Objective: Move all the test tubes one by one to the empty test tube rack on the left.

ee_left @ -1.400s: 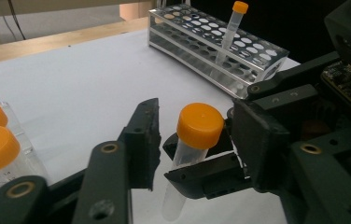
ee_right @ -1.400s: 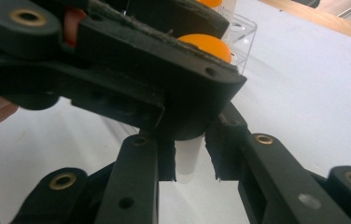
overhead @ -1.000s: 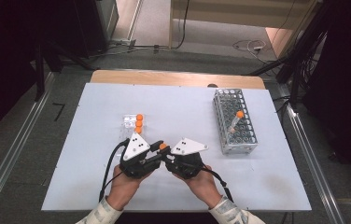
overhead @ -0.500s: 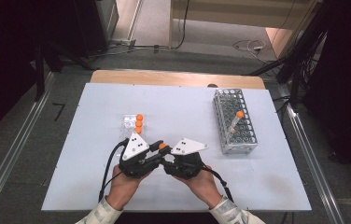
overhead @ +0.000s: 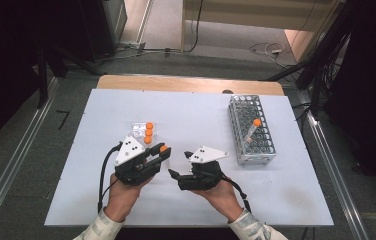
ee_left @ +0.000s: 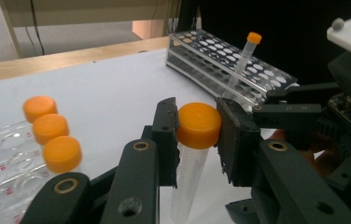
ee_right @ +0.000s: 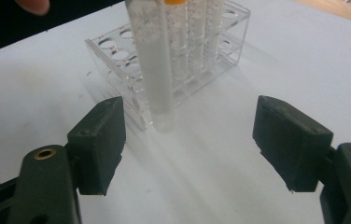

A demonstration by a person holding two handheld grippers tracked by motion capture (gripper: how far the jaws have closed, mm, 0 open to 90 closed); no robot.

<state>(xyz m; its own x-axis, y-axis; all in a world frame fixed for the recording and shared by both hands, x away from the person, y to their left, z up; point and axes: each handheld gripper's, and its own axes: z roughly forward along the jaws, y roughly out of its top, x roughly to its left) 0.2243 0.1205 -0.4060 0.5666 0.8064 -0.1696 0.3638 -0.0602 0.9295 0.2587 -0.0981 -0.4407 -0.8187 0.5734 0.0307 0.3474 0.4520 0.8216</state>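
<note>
Near the clear rack point(overhead: 143, 131) on the white table point(overhead: 86, 165), my left gripper point(ee_left: 197, 128) pinches a tube point(ee_left: 190, 163) by its orange cap point(ee_left: 199, 125), one pad on each side of the cap, the tube hanging upright just in front of that rack. My right gripper point(ee_right: 187, 140) sits just to the right of the tube; its jaws have just been opening and now stand spread wide, with nothing pressed between them, the tube's rounded tip hanging ahead of the gap. Three more orange-capped tubes point(ee_left: 52, 128) stand in a row in the clear rack; I think there are only three, though that corner is blurred. Well to the right of the clear rack, a metal rack point(overhead: 251, 129) holds one tilted tube point(overhead: 252, 131) with an orange cap.
</note>
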